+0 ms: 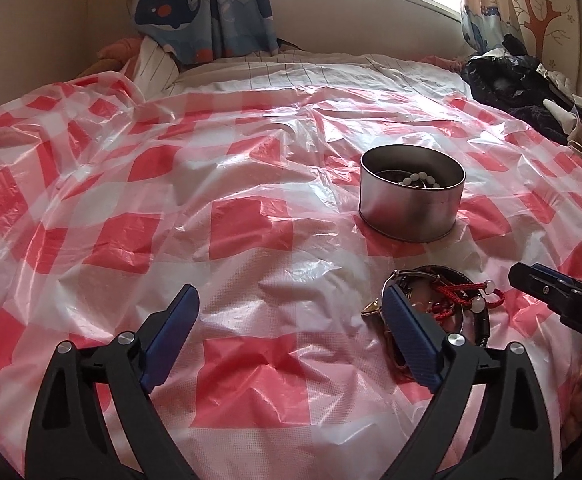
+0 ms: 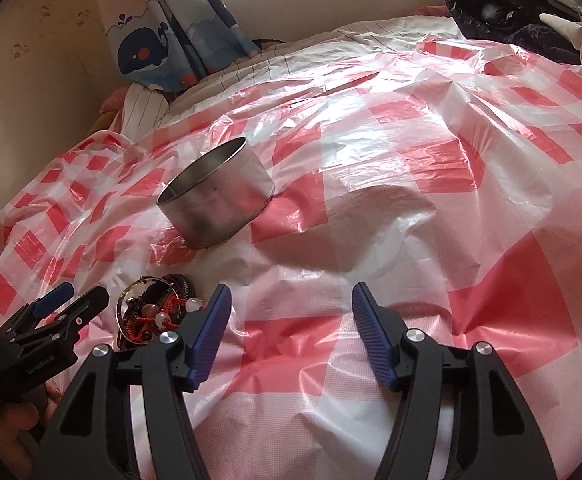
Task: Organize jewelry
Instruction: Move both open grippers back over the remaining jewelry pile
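Two handheld grippers over a bed covered with a red-and-white checked plastic sheet (image 1: 227, 232).

Item 1: round silver metal tin (image 1: 411, 194), lidless, upright on the sheet. Contents seen from the left wrist view: a string of pale round beads (image 1: 421, 179) lying on darker pieces that are too small to identify. From the right wrist view only the tin's outer wall and rim show.

Item 2: tangled heap of jewelry (image 1: 447, 300), on the sheet near the tin, on the camera side of it, not touching it. Includes a dark braided band, red knotted cord (image 1: 461, 290) with pale beads, and a thin metal ring (image 2: 147, 280) at the edge of the heap.

Item 3: left gripper (image 1: 291, 336), black frame with blue ribbed pads, fingers spread wide, nothing between them. Its right-hand pad (image 1: 411, 340) overlaps the heap in view; contact cannot be judged.

Item 4: right gripper (image 2: 291, 332), same build, fingers spread, holding nothing, over bare sheet beside the heap, on the side away from the left gripper.

Item 5: whale-print blue curtain (image 1: 203, 4), hanging beyond the tin under the window.

Item 6: pile of dark clothing (image 1: 519, 80), on the bed well apart from the tin.
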Demonstrator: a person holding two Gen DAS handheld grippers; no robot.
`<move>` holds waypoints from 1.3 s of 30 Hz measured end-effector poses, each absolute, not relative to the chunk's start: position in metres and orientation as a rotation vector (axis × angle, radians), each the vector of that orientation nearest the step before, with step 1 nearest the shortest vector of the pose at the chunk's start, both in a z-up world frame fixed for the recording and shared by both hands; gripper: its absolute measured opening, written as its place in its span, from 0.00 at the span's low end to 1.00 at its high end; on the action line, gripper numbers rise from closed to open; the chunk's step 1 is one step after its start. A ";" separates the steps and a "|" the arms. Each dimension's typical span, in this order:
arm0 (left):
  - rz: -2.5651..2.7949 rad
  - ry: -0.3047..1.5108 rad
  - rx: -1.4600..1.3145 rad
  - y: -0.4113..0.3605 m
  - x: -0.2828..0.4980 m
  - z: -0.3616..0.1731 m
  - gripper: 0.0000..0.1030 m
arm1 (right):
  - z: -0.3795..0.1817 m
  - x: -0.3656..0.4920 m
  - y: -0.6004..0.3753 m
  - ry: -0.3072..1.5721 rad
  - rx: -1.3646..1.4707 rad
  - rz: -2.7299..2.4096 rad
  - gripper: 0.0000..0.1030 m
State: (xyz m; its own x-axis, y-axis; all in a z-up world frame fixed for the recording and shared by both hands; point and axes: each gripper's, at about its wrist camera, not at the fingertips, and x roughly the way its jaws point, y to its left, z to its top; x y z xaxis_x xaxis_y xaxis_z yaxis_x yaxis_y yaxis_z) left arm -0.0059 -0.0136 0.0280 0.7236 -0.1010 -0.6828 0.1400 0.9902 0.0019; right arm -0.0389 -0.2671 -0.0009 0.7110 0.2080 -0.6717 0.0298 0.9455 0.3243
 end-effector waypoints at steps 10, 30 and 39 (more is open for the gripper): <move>-0.127 0.757 0.067 -0.015 -0.005 0.026 0.88 | -0.003 -0.037 -0.266 0.781 0.323 0.102 0.64; -0.120 0.767 0.075 -0.017 -0.002 0.023 0.88 | -0.004 -0.036 -0.265 0.784 0.320 0.102 0.67; -0.120 0.768 0.075 -0.017 -0.002 0.023 0.88 | -0.004 -0.036 -0.265 0.784 0.321 0.102 0.68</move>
State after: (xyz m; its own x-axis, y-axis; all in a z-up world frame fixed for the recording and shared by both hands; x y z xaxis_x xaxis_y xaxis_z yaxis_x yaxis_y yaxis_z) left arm -0.0024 -0.0174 0.0232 0.7132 -0.0803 -0.6963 0.1353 0.9905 0.0244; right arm -0.0358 -0.2645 -0.0041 0.7060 0.2084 -0.6768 0.0283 0.9466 0.3210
